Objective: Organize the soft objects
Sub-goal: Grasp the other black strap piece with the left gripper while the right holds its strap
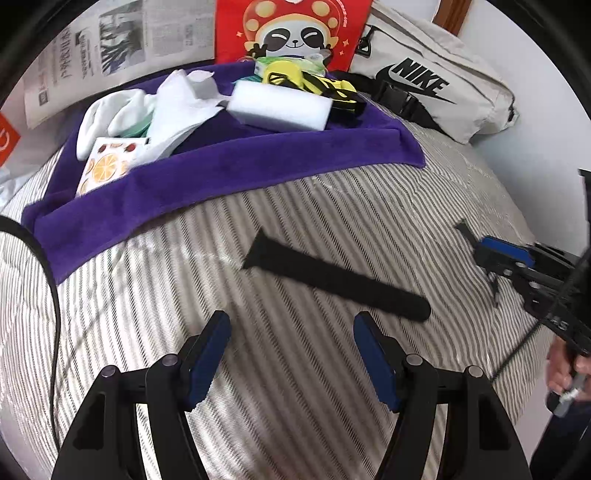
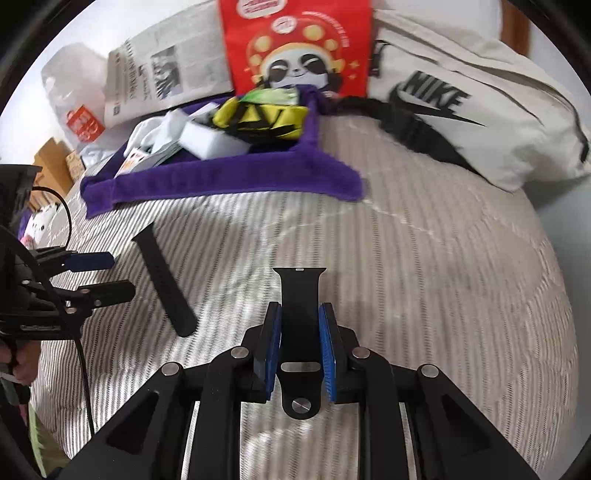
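while spread wide, left gripper (image 1: 291, 343) just short of black strap (image 1: 334, 280).

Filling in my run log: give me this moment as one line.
right gripper: shut on short watch strap | left gripper: open, empty, above bedspread | long watch strap: lying loose | purple towel: loaded

Colours on the bed

Grey-and-white striped bedcover (image 1: 332, 229), purple towel (image 1: 229, 173), black strap (image 1: 332, 280), white sponge (image 1: 279, 107), red panda bag (image 1: 291, 29), cream bag (image 1: 436, 74) with black logo.
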`<state>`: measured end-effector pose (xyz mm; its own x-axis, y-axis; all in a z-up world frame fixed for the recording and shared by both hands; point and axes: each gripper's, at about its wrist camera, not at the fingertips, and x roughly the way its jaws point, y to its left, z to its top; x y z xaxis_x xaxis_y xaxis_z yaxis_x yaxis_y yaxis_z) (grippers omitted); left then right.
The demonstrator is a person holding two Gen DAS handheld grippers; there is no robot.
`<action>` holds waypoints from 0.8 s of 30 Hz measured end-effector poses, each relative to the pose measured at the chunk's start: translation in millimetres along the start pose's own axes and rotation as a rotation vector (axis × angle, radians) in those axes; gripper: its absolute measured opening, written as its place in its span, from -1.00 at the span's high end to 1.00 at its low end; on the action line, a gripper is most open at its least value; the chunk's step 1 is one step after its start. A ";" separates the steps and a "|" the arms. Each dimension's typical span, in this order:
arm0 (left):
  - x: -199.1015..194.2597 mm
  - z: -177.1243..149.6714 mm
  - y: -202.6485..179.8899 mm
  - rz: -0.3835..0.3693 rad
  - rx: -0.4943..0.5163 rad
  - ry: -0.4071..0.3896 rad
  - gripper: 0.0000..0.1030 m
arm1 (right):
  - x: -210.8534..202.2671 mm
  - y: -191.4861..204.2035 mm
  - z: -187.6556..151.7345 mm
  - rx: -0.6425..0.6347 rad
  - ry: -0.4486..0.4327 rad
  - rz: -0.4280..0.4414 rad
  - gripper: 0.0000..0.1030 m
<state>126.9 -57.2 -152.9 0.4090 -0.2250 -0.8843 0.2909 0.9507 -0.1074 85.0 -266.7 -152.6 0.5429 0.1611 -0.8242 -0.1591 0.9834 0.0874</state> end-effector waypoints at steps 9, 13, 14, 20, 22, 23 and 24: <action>14.4 17.1 -23.4 0.088 -0.052 0.006 -0.48 | -12.0 -20.5 1.9 0.039 -0.026 0.019 0.60; 24.6 26.2 -36.8 0.122 -0.061 0.024 -0.65 | -7.8 -18.8 0.8 0.043 -0.023 0.032 0.60; 27.0 27.3 -40.1 0.135 -0.059 0.027 -0.71 | -7.0 -19.1 0.1 0.044 -0.020 0.038 0.60; 38.1 34.3 -55.3 0.186 -0.038 0.016 -0.86 | -1.9 -25.2 -3.8 0.061 -0.004 0.030 0.60; 37.8 33.5 -55.0 0.177 -0.020 0.011 -0.85 | -2.2 -27.7 -6.3 0.067 0.003 0.025 0.60; 36.7 31.8 -54.6 0.173 -0.006 0.008 -0.86 | -2.8 -29.0 -7.9 0.071 0.005 0.021 0.60; 34.9 28.8 -53.6 0.169 0.011 0.006 -0.86 | -3.3 -29.7 -9.3 0.073 0.006 0.018 0.60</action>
<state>150.5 -122.1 -165.0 0.4482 -0.0609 -0.8919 0.2282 0.9724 0.0482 80.4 -297.1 -157.7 0.5359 0.1787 -0.8252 -0.1083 0.9838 0.1427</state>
